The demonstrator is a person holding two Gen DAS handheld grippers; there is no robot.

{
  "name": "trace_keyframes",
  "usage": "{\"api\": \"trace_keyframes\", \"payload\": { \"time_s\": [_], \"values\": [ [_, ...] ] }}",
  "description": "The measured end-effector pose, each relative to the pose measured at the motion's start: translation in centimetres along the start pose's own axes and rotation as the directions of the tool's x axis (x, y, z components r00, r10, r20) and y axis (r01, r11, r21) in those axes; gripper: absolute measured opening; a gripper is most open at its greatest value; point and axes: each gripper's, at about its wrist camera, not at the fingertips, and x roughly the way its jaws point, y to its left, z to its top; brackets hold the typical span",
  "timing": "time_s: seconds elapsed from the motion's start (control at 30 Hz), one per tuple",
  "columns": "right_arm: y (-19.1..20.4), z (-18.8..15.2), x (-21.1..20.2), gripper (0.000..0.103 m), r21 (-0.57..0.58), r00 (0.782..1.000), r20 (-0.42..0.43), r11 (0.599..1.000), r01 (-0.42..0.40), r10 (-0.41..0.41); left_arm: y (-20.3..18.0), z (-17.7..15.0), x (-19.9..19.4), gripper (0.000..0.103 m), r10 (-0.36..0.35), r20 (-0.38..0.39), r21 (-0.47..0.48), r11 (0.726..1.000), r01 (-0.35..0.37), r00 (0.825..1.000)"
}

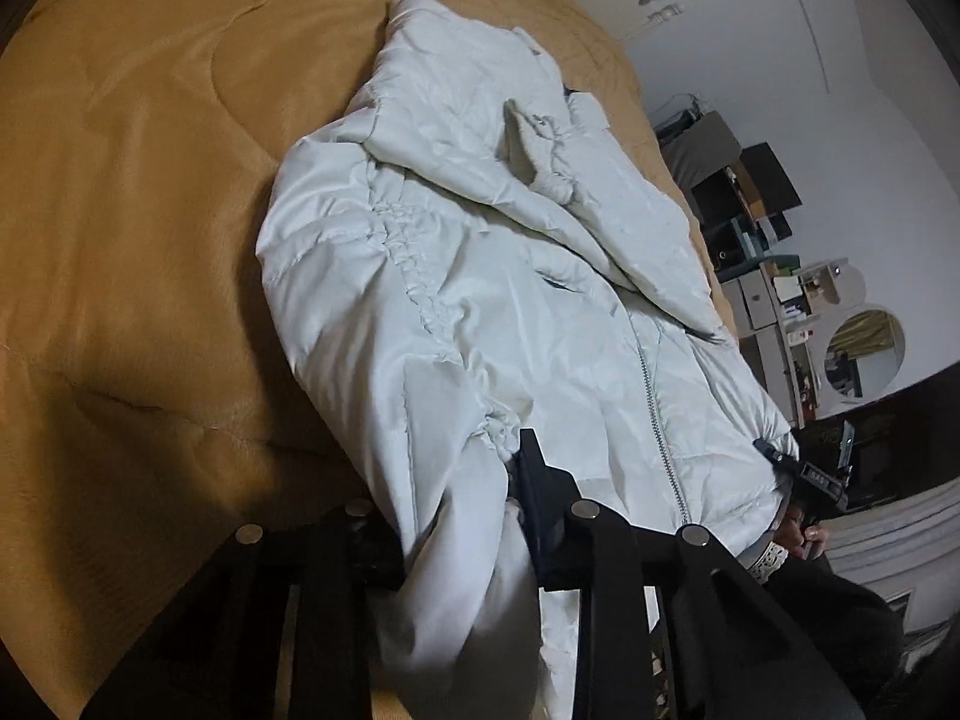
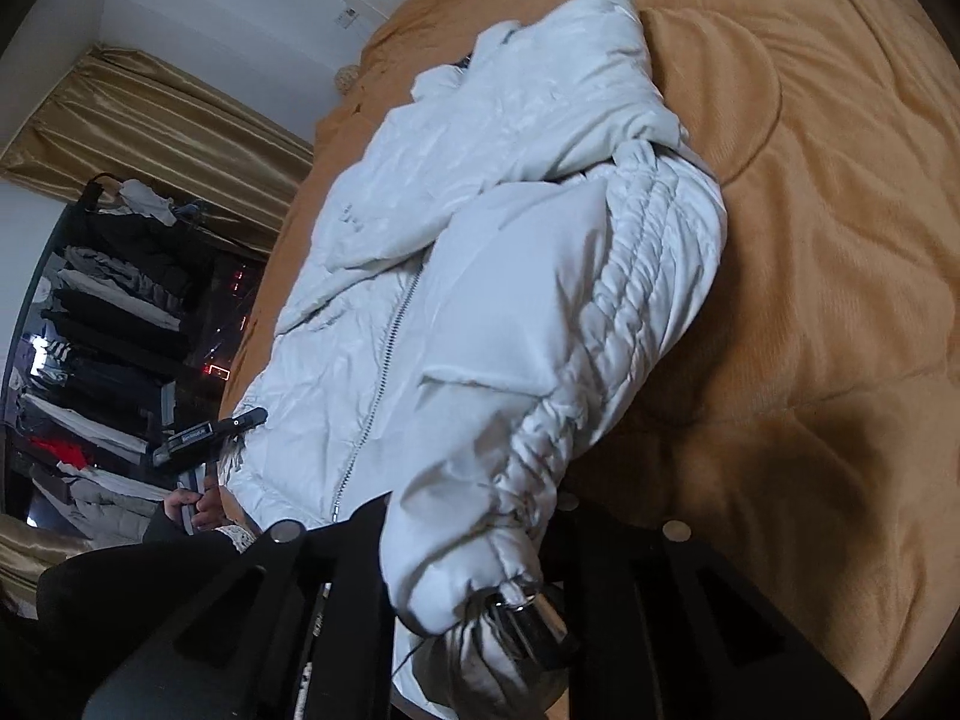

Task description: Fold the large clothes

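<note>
A white puffer jacket (image 1: 480, 300) lies front up on a tan bed cover, its zipper (image 1: 660, 432) closed and the hood at the far end. My left gripper (image 1: 480, 510) is shut on one bunched hem corner, and the fabric hides its left finger. My right gripper (image 1: 774, 453) pinches the opposite hem corner. In the right wrist view the jacket (image 2: 480, 300) drapes over my right gripper (image 2: 468, 534), shut on the gathered hem, with a metal drawstring toggle (image 2: 528, 618) hanging below. The left gripper (image 2: 252, 418) bites the far hem corner.
The tan bed cover (image 1: 150, 240) spreads wide around the jacket. Shelves of boxes (image 1: 738, 204) and a round mirror (image 1: 864, 348) stand beyond the bed. On the other side are a clothes rack (image 2: 108, 330) and gold curtains (image 2: 150, 114). A person's hand (image 2: 192, 504) and dark sleeve are close by.
</note>
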Motion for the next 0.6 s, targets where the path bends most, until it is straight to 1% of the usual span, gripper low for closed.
{"api": "trace_keyframes", "payload": {
  "time_s": [0.07,0.17,0.2,0.23,0.3,0.37,0.4,0.47,0.5,0.57,0.6],
  "values": [
    [1.2,-0.1,-0.7,0.014,-0.042,1.000,0.003,0.999,0.009,-0.009,-1.6,-0.9,-0.8,0.024,0.033,-0.006,0.070,0.997,-0.033,0.999],
    [2.2,-1.4,-2.3,0.014,-0.103,0.999,-0.016,0.994,0.031,-0.032,-2.7,-2.9,-2.5,0.023,0.064,-0.002,0.145,0.987,-0.063,0.998],
    [2.6,-2.0,-2.8,0.014,-0.123,0.999,-0.024,0.992,0.038,-0.042,-3.1,-3.9,-3.3,0.023,0.058,0.008,0.164,0.985,-0.059,0.998],
    [2.8,-2.7,-3.6,0.014,-0.138,0.998,-0.032,0.990,0.040,-0.045,-3.3,-4.7,-4.2,0.023,0.038,0.017,0.169,0.985,-0.040,0.999],
    [2.8,-4.0,-5.3,0.014,-0.155,0.999,-0.031,0.987,0.038,-0.043,-3.4,-6.3,-6.6,0.024,-0.021,0.050,0.176,0.984,0.012,0.999],
    [2.8,-4.6,-6.5,0.014,-0.148,0.999,-0.026,0.988,0.033,-0.037,-3.3,-6.5,-7.9,0.024,-0.059,0.059,0.160,0.986,0.049,0.996],
    [2.6,-4.3,-6.7,0.014,-0.141,0.999,-0.019,0.990,0.032,-0.035,-3.3,-6.2,-8.2,0.024,-0.062,0.059,0.155,0.987,0.052,0.996],
    [2.1,-2.8,-6.6,0.014,-0.107,1.000,-0.006,0.994,0.021,-0.022,-3.5,-4.2,-7.9,0.024,-0.066,0.056,0.141,0.988,0.058,0.996],
    [1.9,-2.0,-6.6,0.014,-0.091,1.000,0.002,0.996,0.003,-0.003,-3.8,-2.5,-7.8,0.024,-0.073,0.063,0.134,0.989,0.064,0.995],
    [2.1,0.7,-6.3,0.014,-0.074,0.999,0.028,0.997,-0.023,0.025,-4.4,1.1,-7.5,0.024,-0.082,0.087,0.119,0.990,0.071,0.993],
    [2.3,2.5,-6.1,0.014,-0.073,0.998,0.043,0.997,-0.033,0.036,-5.0,3.1,-7.2,0.024,-0.074,0.099,0.111,0.992,0.063,0.992]
  ]
}}
